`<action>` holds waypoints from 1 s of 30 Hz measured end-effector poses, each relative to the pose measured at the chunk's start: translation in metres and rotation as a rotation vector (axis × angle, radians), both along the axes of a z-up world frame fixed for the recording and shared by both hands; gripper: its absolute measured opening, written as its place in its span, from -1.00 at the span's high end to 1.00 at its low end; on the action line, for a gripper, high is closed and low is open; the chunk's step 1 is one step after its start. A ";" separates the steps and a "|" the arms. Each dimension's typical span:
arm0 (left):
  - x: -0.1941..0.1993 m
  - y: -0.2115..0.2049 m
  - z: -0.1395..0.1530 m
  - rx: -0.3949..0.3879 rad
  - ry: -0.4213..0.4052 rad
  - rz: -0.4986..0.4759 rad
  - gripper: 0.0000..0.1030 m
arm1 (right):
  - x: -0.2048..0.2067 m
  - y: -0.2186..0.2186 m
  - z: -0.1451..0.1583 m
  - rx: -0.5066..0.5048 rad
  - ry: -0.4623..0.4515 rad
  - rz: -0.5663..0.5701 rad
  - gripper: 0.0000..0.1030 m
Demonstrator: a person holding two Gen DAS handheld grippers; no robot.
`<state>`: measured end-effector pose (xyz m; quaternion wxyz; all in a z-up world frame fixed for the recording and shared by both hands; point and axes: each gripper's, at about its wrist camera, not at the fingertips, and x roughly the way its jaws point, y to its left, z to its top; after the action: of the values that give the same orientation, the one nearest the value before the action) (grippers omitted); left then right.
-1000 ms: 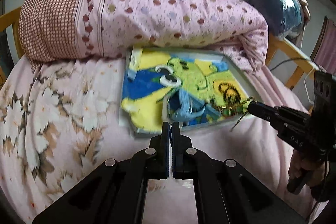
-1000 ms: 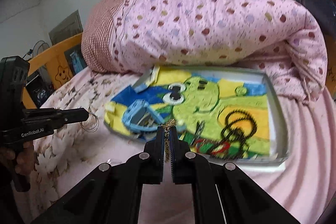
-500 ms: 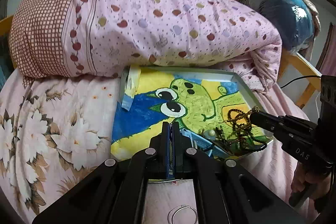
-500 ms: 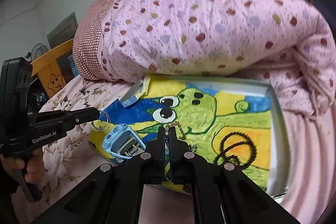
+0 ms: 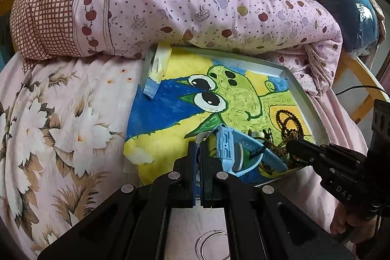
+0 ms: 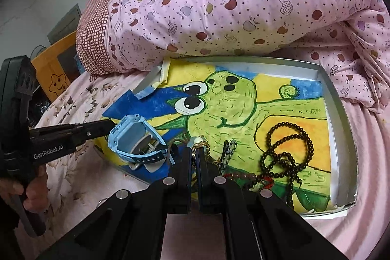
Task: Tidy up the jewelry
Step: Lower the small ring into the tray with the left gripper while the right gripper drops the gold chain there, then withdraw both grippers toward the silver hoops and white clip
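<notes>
1. Pale blue plastic marks the watch (image 6: 136, 138), which lies at the near left corner of the shallow tray (image 6: 337, 99); it is tipped on its side with its back face showing, and its strap runs down and right toward the tray's near edge.
2. The tray rests on the pink bedsheet (image 5: 61, 118) in front of a rolled apple-print quilt (image 6: 231, 4); a green frog drawing (image 6: 219, 109) lines its floor.
3. The left gripper (image 5: 198, 148) has its jaws pressed together on a thin silvery ring that barely shows at the tips; in the right wrist view those tips touch or nearly touch the watch case.
4. The right gripper (image 6: 195, 150) is clamped on a gold chain (image 6: 201, 143), which loops out just past its tips over the tray's near middle.
5. A dark bead necklace (image 6: 287, 148) lies coiled in the right half of the tray, its long loop running from far to near.
6. A red cord (image 6: 256, 178) lies by the near edge, touching the beads.
7. A hand (image 6: 29, 189) grips the left tool's handle.
</notes>
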<state>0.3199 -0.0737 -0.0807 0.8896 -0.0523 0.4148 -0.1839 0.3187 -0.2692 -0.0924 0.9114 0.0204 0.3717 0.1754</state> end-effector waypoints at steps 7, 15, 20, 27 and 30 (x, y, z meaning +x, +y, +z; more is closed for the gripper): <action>-0.004 -0.001 0.003 0.022 0.004 0.006 0.55 | -0.005 -0.004 0.003 -0.002 0.008 -0.014 0.65; -0.020 0.010 0.022 -0.010 -0.045 0.042 -0.17 | -0.021 -0.014 0.022 0.003 -0.051 -0.059 0.10; -0.039 0.019 0.041 -0.034 -0.119 0.068 -0.54 | -0.042 -0.019 0.043 0.011 -0.141 -0.091 -0.28; -0.069 0.025 0.065 -0.032 -0.231 0.100 -0.95 | -0.083 -0.011 0.079 0.015 -0.310 -0.090 -0.74; -0.080 0.028 0.073 -0.018 -0.266 0.114 -0.95 | -0.101 -0.007 0.092 0.012 -0.372 -0.085 -0.89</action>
<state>0.2397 -0.0453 -0.0075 0.9453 -0.0588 0.2878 -0.1422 0.2179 -0.2760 -0.0007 0.9709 0.0088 0.1943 0.1398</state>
